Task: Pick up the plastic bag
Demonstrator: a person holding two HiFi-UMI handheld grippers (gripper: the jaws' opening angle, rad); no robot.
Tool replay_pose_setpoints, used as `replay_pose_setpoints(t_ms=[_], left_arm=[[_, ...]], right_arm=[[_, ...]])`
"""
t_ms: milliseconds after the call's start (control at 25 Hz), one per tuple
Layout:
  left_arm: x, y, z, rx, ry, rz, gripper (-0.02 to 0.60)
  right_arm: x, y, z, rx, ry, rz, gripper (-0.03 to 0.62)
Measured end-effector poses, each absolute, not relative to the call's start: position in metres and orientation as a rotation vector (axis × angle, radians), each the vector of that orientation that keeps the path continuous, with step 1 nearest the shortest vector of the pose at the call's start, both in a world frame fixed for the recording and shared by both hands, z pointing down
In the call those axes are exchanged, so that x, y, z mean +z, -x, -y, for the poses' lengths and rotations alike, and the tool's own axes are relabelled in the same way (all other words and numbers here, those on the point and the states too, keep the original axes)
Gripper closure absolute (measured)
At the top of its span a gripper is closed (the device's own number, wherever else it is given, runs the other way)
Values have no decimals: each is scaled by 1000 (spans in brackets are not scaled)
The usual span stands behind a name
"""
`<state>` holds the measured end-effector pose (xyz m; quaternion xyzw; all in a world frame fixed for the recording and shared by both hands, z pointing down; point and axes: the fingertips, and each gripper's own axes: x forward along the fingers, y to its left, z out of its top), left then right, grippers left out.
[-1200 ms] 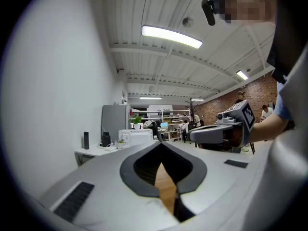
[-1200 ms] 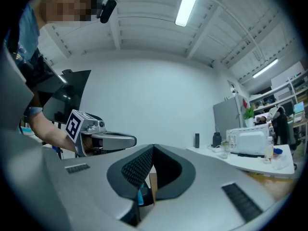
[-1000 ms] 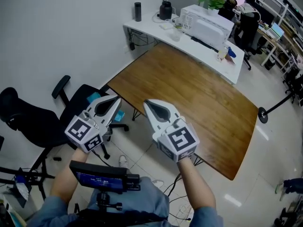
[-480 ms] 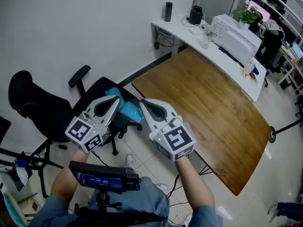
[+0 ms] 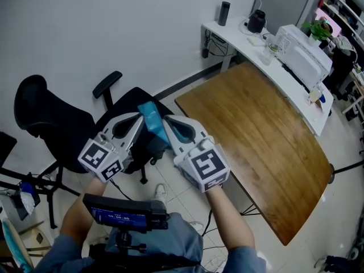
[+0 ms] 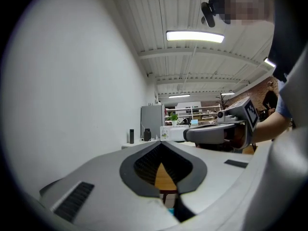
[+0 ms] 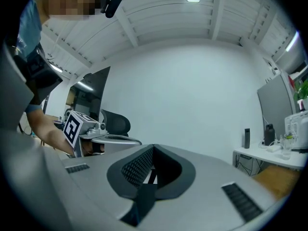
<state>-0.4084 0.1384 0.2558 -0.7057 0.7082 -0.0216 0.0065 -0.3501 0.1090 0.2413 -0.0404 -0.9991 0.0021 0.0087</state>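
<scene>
A teal plastic bag (image 5: 151, 117) lies on the seat of a black office chair (image 5: 54, 124). In the head view it shows just beyond and between the tips of my two grippers. My left gripper (image 5: 139, 118) is held above the chair seat, jaws shut and empty. My right gripper (image 5: 167, 121) hovers beside it, also shut with nothing held. In the left gripper view the jaws (image 6: 161, 145) meet at their tips, and the right gripper (image 6: 226, 129) shows to the right. The right gripper view shows its jaws (image 7: 153, 148) closed and the left gripper (image 7: 94, 131) at the left.
A large wooden table (image 5: 256, 135) stands right of the chair. Behind it a white desk (image 5: 239, 36) carries a printer (image 5: 301, 47), a dark bottle (image 5: 225, 11) and small items. A white wall fills the left, and a device with a screen (image 5: 119, 215) sits at my waist.
The view has swung left: chair and teal bag have come toward the middle, and the table has shifted right. The bag now sits between the gripper tips. Both grippers stay shut.
</scene>
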Motion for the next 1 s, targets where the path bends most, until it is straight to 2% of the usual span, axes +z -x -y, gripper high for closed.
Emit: replay_pose_setpoints(t_ms=[1000], left_arm=[[341,428,-84,-113,2395,-2171,575]], right_arm=[[338,383,-55,126,-121,3098,591]])
